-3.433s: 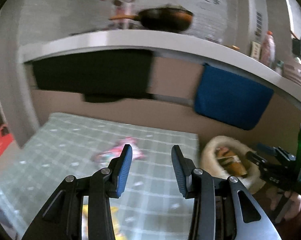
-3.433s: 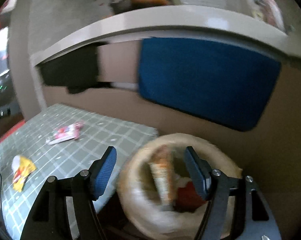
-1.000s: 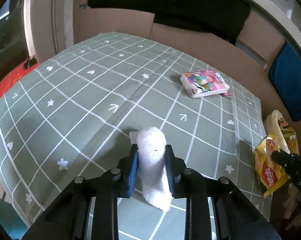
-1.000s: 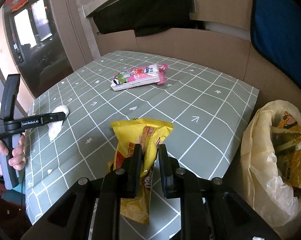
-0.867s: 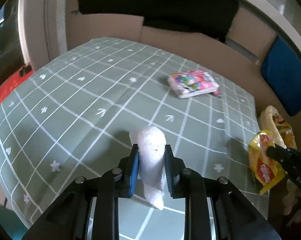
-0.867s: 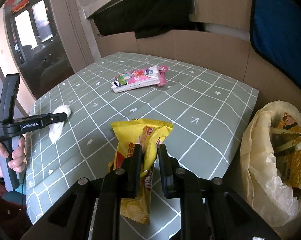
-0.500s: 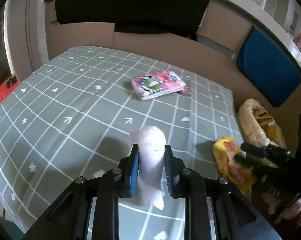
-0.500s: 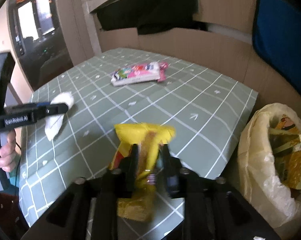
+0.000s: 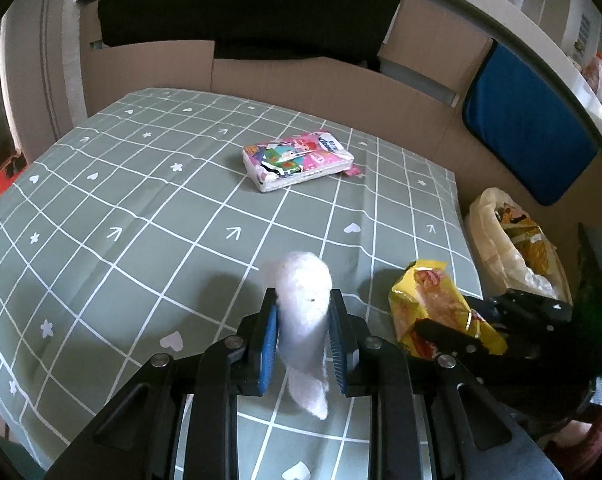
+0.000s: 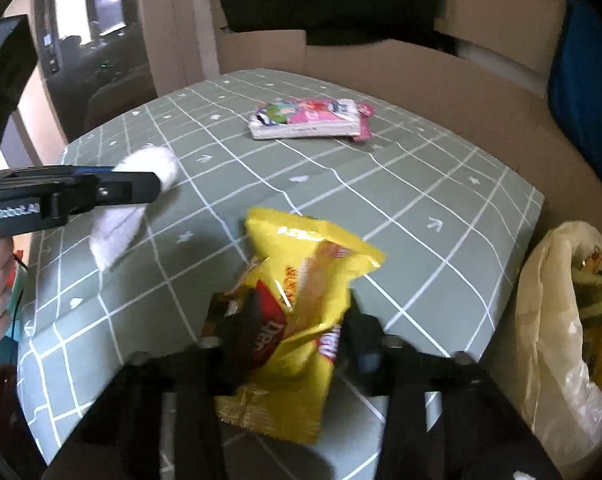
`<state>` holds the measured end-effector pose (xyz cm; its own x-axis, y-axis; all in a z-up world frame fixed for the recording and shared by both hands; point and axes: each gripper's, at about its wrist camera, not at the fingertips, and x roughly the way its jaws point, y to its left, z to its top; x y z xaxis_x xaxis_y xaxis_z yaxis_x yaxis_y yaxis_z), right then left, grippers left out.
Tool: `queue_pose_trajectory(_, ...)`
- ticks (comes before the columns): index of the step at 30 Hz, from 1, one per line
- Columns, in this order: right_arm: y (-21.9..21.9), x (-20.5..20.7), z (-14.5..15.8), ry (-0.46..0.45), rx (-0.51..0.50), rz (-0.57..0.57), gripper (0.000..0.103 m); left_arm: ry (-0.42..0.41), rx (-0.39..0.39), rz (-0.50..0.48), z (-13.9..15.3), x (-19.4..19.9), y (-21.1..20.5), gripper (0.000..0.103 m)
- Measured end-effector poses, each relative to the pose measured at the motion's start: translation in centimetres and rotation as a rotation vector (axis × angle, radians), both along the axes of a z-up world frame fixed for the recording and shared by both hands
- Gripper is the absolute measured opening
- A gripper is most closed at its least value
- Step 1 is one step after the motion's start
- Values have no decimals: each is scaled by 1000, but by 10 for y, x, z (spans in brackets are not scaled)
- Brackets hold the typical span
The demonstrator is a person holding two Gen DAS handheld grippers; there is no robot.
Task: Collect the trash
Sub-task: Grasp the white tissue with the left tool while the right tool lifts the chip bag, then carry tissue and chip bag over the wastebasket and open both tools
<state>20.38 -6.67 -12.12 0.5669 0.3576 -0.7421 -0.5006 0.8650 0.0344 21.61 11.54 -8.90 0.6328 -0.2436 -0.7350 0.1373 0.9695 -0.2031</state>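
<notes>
You are working in a lived-in home, in what looks like a kitchen or dining corner. Your bench (image 9: 149, 184) wears a sage-green checked cloth printed with small hearts, stars and arrows. Behind it, a white shelf (image 9: 541, 36) carries bottles (image 9: 595, 76), with a blue cloth (image 9: 529, 120) and a black cloth (image 9: 245, 8) hanging below it. A cartoon-printed tissue pack (image 9: 297, 162) lies on the bench, and a thin plastic bag (image 9: 513, 248) of snack wrappers stands beside it.

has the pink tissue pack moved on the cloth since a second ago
No. The pink tissue pack lies on the same grid squares of the green cloth, near its far edge; only the cameras shifted.
</notes>
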Motion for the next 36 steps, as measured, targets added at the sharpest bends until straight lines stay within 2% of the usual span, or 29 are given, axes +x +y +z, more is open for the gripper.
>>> queue_pose_trajectory(4,-7,-1,10,-35,23,0,19,-2,1,5,2,1,-1,24)
queue_pose_trajectory(15,-30,0,39,-103,81,-33,19,-42,26,-23,17,0,-21,24)
queue_pose_trajectory(23,-49,4,67,-180,136,-71,19,-127,82,-31,42,0,-42,24)
queue_pose_trajectory(30,-84,4,105,-285,166,-145,19,-280,105,-99,85,7,-90,24)
queue_pose_trajectory(36,-135,-7,133,-370,149,-261,19,-418,103,-180,115,10,-144,24)
